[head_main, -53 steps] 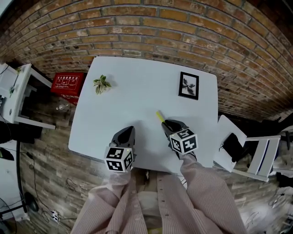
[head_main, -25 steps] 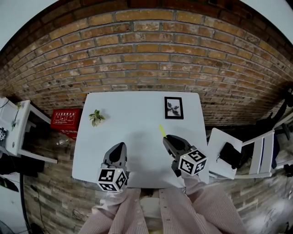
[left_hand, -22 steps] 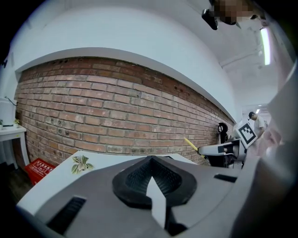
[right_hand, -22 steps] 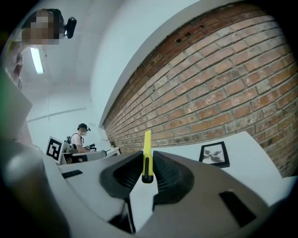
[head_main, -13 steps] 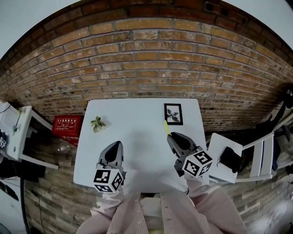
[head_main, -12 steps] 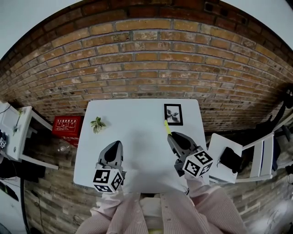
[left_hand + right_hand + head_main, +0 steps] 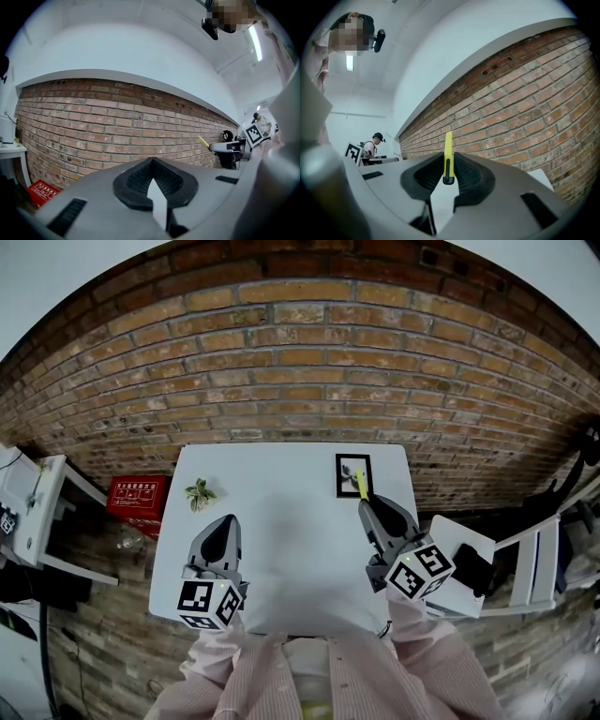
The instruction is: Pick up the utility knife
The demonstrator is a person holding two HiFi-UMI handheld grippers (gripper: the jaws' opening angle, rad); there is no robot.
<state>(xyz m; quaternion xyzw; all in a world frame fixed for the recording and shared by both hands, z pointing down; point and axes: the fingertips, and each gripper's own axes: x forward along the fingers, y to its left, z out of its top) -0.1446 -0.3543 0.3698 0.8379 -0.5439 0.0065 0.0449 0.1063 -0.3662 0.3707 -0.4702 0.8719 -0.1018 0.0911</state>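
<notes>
The yellow utility knife point(image 7: 448, 154) stands upright between the black pads of my right gripper point(image 7: 449, 174), which is shut on it, and its tip pokes out past the jaws. From the head view the knife point(image 7: 360, 482) sticks forward out of the right gripper point(image 7: 369, 506), held above the white table point(image 7: 281, 521) near its right side. My left gripper point(image 7: 222, 526) hovers over the table's left half, shut and holding nothing. In the left gripper view its pads point(image 7: 152, 180) meet at the tip. That view also shows the knife point(image 7: 204, 142) at the far right.
A black-framed picture point(image 7: 349, 474) lies at the table's far right, just beyond the knife. A small leafy sprig point(image 7: 199, 493) lies at the far left. A brick wall backs the table. A red box point(image 7: 131, 493) sits on the floor at left, a white chair point(image 7: 469, 568) at right.
Both grippers have risen off the table. The right one carried the yellow knife up and toward the picture frame. The left one stayed shut and empty.
</notes>
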